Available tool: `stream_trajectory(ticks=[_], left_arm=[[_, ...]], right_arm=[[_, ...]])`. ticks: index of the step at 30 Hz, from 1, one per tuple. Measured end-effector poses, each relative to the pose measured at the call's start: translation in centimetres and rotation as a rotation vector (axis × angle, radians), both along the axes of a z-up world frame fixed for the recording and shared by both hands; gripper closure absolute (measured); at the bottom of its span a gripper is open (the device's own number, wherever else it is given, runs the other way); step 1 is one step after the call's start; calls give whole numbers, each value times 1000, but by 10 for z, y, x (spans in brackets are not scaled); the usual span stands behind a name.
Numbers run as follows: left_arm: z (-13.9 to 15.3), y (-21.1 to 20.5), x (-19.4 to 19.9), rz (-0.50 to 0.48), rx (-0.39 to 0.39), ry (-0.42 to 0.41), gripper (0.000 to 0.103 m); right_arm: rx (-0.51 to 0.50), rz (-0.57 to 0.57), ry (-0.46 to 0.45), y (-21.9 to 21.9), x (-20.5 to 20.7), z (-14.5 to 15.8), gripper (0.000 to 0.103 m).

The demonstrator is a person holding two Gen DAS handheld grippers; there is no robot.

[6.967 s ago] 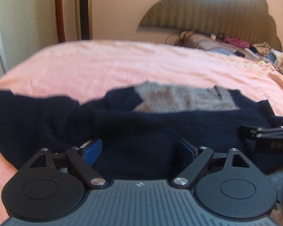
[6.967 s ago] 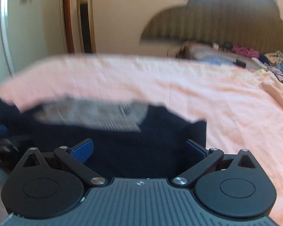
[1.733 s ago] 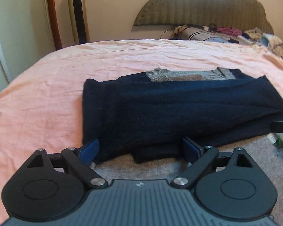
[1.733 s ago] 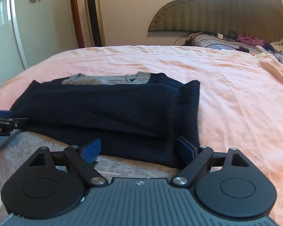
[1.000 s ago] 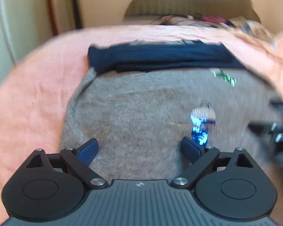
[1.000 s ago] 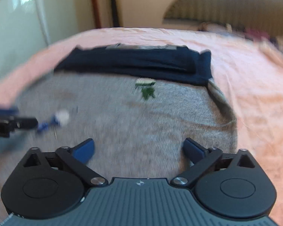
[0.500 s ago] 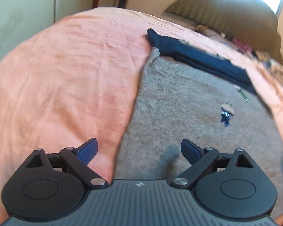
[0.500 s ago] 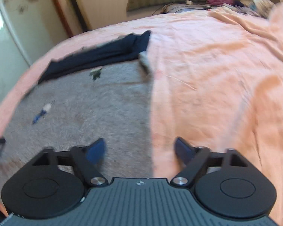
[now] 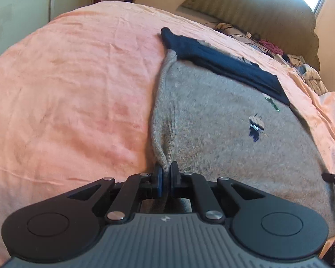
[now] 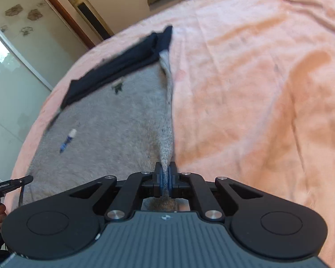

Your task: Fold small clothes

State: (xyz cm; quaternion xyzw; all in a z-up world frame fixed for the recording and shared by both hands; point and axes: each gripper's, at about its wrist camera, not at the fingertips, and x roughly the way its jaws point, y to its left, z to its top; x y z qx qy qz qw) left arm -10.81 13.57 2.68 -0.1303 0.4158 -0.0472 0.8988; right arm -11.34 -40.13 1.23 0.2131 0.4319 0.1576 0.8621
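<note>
A grey knit sweater (image 9: 223,129) with small embroidered figures lies flat on the pink bedsheet (image 9: 67,93); its navy sleeves (image 9: 223,67) are folded across its far end. My left gripper (image 9: 165,174) is shut on the sweater's near left corner, a ridge of knit pinched between the blue pads. In the right wrist view the same sweater (image 10: 114,129) spreads to the left, and my right gripper (image 10: 166,174) is shut on its near right corner, the side seam running straight away from the jaws. The navy sleeves (image 10: 114,67) lie at the far end.
An olive headboard (image 9: 256,13) and a heap of clothes (image 9: 290,55) are at the far end of the bed. A tall gold tower unit (image 10: 89,15) and a sliding glass door (image 10: 15,51) stand by the wall. Pink sheet (image 10: 256,89) spreads wide to the right.
Both grippers drew back from the folded sleeves to the near hem, swung out to its two corners and rolled, then closed from wide open onto the grey knit.
</note>
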Motion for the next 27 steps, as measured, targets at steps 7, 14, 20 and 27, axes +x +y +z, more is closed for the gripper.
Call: stream_trajectory(ticks=[7,14,20,27], left_arm=[[-1,19,-35,-3,-342,72,22],[-3,16,-35,30,-249,119,96],[3,16,-38,-94,-143,100,93],[60,13,-6,41,-78,-131,35]], right_arm=[[159,102,99,4,-34,5,47],[43,147,95,3,-52,14,93],[65,82,119,-22,-56,3,97],[18,9,-111,22,-1,49,42]])
